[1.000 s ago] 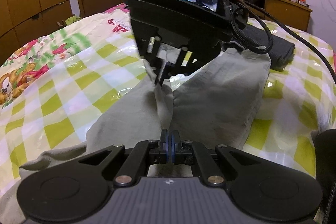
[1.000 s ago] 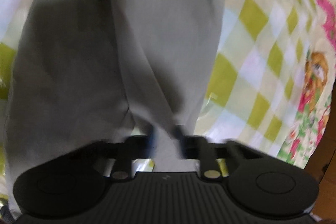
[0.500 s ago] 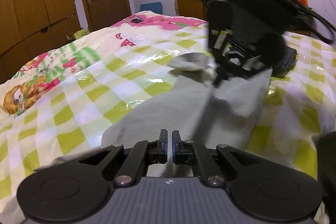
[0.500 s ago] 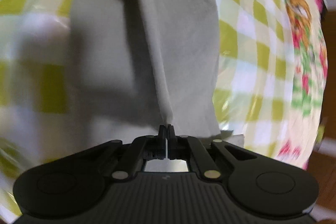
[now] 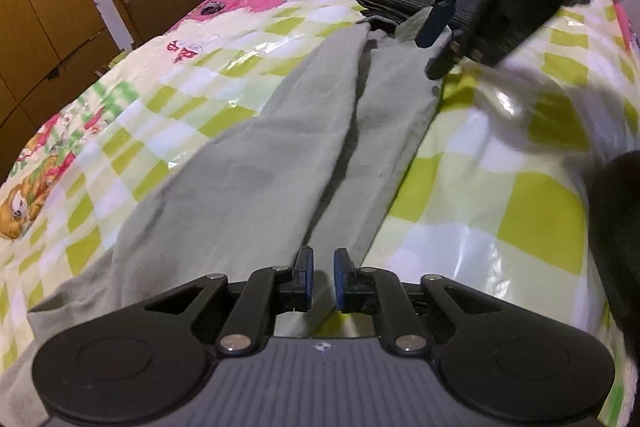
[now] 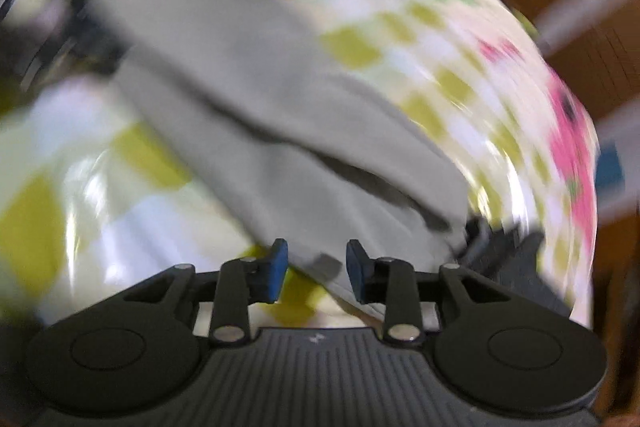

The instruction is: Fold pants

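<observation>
i've laid the pants lengthwise on the bed, one leg over the other, so both tongs, left and right, have just parted, releasing the cloth.

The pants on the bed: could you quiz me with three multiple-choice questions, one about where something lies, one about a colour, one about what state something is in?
1. Where is the dark folded clothing?
A. On the bed beyond the far end of the pants
B. On the floor by the door
C. Draped over the left gripper

2. What colour are the squares on the bed cover?
A. Blue and white
B. Yellow-green and white
C. Red and black

3. How do the right gripper jaws stand?
A. Clamped on the pants
B. Clamped on the cover
C. Apart, pressing nothing

Answers:
1. A, the dark pile sits on the bed past the pants' far end.
2. B, yellow-green and white checks surround the pants.
3. C, a clear gap shows between the blue pads; they have just been opening, as have the left's.
</observation>
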`<state>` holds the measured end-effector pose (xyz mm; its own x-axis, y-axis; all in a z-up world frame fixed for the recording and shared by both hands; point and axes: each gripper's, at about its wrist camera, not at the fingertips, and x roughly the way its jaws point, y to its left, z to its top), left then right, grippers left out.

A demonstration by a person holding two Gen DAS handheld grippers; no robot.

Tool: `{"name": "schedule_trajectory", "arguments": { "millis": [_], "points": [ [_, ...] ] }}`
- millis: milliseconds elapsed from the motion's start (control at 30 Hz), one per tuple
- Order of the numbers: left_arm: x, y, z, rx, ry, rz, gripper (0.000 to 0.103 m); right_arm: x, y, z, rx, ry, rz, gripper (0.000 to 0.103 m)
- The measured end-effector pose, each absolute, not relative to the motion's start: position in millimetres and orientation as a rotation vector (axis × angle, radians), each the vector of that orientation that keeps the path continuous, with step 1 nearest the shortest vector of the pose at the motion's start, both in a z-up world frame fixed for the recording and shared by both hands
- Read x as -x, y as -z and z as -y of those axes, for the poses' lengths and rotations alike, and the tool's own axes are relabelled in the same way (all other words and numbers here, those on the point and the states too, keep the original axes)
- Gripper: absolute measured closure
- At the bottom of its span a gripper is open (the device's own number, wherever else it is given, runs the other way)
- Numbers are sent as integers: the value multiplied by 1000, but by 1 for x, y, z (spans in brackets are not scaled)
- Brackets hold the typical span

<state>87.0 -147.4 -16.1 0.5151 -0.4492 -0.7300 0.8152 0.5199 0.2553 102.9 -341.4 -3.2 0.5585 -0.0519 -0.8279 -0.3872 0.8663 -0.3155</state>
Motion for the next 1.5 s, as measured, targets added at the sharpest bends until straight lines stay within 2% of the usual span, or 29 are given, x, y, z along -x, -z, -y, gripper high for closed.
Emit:
{"name": "schedule_trajectory", "arguments": {
  "millis": [233, 500, 533, 567, 600, 700, 767, 900, 967, 1033, 1100, 1133, 1167, 1267, 1333, 1433, 1500],
  "points": [
    [-101, 10, 160, -593, 766, -641, 70, -147, 10, 400, -185, -6, -869, 66],
    [-104, 13, 162, -569, 761, -660, 69, -191, 43, 441, -622, 126, -810, 66],
    [-104, 14, 162, -563, 757, -665, 69, -196, 48, 444, -653, 148, -808, 69],
    [-104, 15, 162, -556, 752, -667, 69, -199, 52, 448, -686, 164, -804, 85],
    [-103, 15, 162, -552, 747, -666, 68, -200, 56, 451, -723, 163, -796, 97],
    [-100, 13, 163, -550, 708, -638, 68, -192, 45, 453, -774, 142, -736, 99],
    [-99, 11, 164, -545, 679, -620, 59, -180, 26, 453, -786, 99, -685, 99],
    [-97, 6, 171, -542, 621, -573, 54, -173, -13, 458, -825, 23, -605, 99],
    [-92, 6, 179, -566, 581, -521, 42, -175, -29, 459, -839, -8, -575, 99],
    [-92, 11, 187, -600, 545, -493, 41, -172, -42, 458, -838, -24, -548, 100],
    [-99, 17, 195, -626, 521, -504, 50, -175, -48, 457, -811, -30, -552, 100],
    [-106, 16, 196, -624, 517, -521, 70, -180, -48, 457, -800, -28, -573, 100],
    [-115, 14, 197, -616, 514, -544, 81, -186, -48, 458, -791, -29, -597, 99],
    [-134, -5, 191, -581, 490, -541, 82, -207, -61, 455, -728, -37, -630, 99],
    [-138, -23, 185, -567, 468, -496, 82, -212, -80, 451, -707, -72, -586, 99],
    [-132, -46, 174, -538, 478, -449, 82, -190, -104, 442, -645, -124, -487, 100],
    [-122, -46, 172, -540, 505, -443, 82, -163, -101, 441, -632, -105, -466, 100]
  ]
}}
